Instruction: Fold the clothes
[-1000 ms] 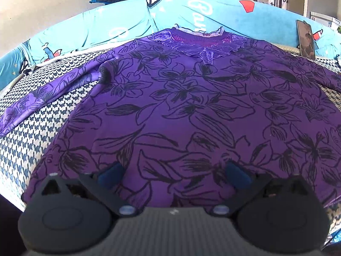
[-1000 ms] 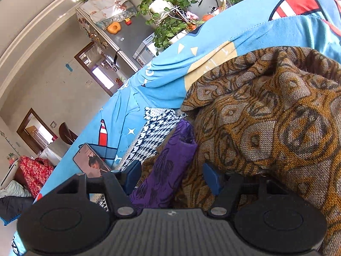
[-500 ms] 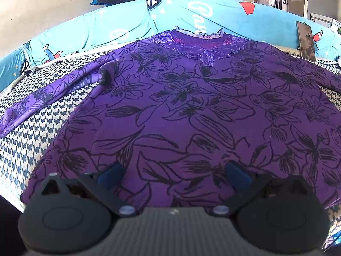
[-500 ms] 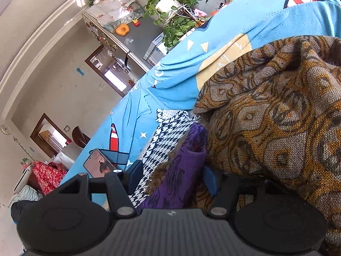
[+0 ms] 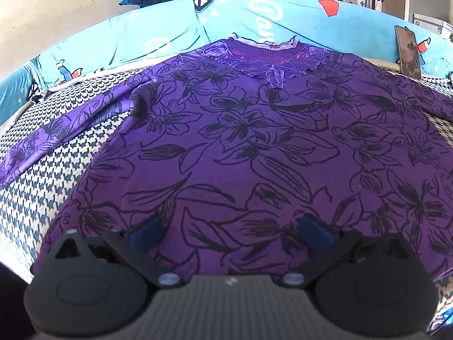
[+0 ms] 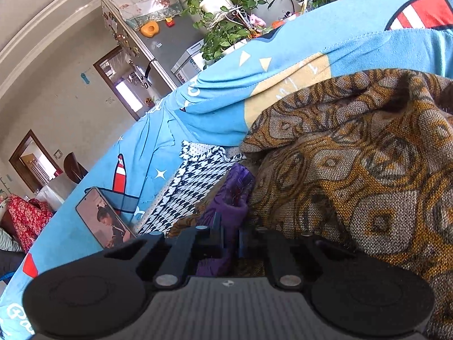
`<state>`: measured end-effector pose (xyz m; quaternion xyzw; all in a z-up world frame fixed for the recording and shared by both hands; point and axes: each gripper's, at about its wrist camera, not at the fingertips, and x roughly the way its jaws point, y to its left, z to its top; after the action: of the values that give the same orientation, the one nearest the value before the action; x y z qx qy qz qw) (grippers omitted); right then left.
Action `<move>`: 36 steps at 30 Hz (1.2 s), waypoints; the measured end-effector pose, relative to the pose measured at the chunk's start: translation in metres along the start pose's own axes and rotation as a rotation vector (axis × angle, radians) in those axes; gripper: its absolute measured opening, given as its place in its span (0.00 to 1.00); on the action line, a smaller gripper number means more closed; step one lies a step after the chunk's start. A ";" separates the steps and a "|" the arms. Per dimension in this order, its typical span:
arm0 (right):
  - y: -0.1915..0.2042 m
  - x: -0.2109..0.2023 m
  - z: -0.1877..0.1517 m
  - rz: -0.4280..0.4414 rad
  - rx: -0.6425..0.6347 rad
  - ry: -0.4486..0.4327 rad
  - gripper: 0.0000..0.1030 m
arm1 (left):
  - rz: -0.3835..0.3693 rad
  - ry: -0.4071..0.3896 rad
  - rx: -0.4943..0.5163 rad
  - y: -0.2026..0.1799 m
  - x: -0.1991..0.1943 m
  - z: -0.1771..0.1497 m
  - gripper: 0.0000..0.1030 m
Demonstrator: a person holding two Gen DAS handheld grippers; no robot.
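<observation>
A purple top with black flower outlines (image 5: 254, 141) lies spread flat on a houndstooth cover (image 5: 56, 170), neckline at the far side. My left gripper (image 5: 230, 226) hovers over the top's near hem, open, blue pads wide apart, nothing between them. One sleeve stretches out to the left. In the right wrist view the other purple sleeve (image 6: 236, 189) runs up between the fingers of my right gripper (image 6: 229, 235), whose jaws are shut on it. The sleeve's cuff end rests against a brown patterned knit garment (image 6: 354, 184).
A blue printed sofa back (image 5: 170, 34) rises behind the top. A phone (image 6: 102, 221) leans against it, and the phone (image 5: 407, 51) also shows at the left wrist view's far right. The brown knit fills the right side. Plants and a fridge stand beyond the sofa.
My right gripper's jaws have closed from wide apart onto the purple sleeve, and the gripper has edged along it. The left gripper and the top have not moved.
</observation>
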<state>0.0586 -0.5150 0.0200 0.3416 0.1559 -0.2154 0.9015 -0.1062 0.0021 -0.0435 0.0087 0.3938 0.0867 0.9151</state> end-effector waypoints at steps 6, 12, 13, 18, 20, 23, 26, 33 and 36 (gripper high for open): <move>0.015 -0.009 0.004 0.017 -0.034 -0.028 0.10 | -0.040 0.062 0.008 -0.001 0.005 0.024 1.00; 0.015 -0.013 0.007 0.067 0.036 -0.021 0.10 | -0.104 0.038 0.072 0.000 0.007 0.064 1.00; 0.014 -0.013 0.008 0.086 0.052 -0.016 0.10 | -0.111 0.025 0.094 0.000 0.009 0.073 1.00; 0.024 -0.018 0.009 0.158 0.018 -0.025 0.10 | -0.076 -0.017 0.138 0.004 0.028 0.104 1.00; 0.026 -0.018 0.009 0.201 0.021 -0.017 0.10 | -0.078 0.001 0.094 0.008 0.038 0.109 1.00; 0.036 -0.017 0.007 0.222 -0.025 -0.015 0.10 | -0.126 0.054 0.023 0.012 0.049 0.110 1.00; 0.045 -0.014 0.002 0.216 -0.068 -0.007 0.10 | -0.156 0.076 0.022 0.007 0.056 0.109 1.00; 0.065 -0.005 -0.012 0.160 -0.098 0.022 0.10 | -0.154 0.134 0.013 -0.001 0.064 0.106 1.00; 0.083 0.000 -0.023 0.176 -0.110 0.040 0.10 | -0.168 0.163 -0.021 0.005 0.067 0.105 1.00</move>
<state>0.0963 -0.4434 0.0487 0.3081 0.1548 -0.1194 0.9311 0.0141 0.0231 -0.0186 -0.0411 0.4653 0.0141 0.8841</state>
